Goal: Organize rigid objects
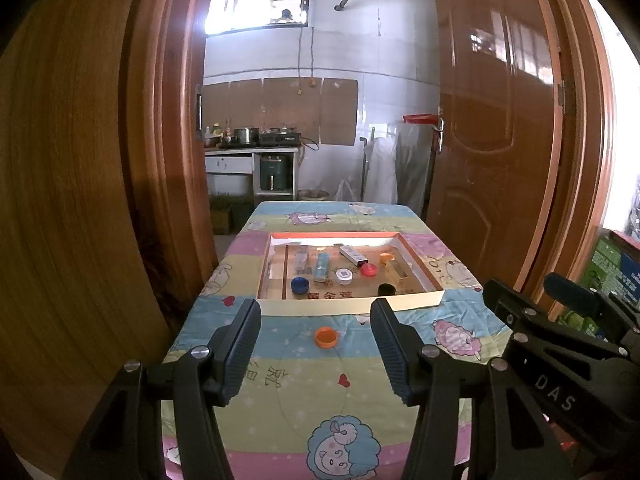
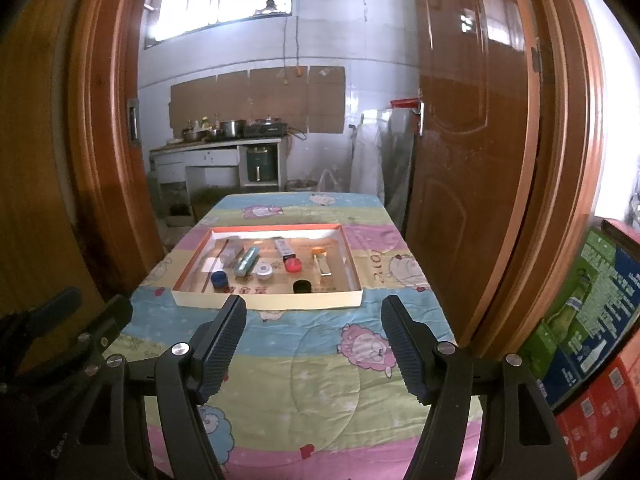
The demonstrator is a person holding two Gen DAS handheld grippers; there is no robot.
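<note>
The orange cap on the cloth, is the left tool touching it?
Apart. In the left wrist view the orange cap lies on the cloth between and beyond the open fingers of the left tool, with cloth visible on both sides.

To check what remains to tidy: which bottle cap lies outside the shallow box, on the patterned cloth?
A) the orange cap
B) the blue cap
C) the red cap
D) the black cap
A: the orange cap lies alone on the cloth before the box, between the open left tongs, while the blue cap, red cap and black cap sit inside the box.
</note>
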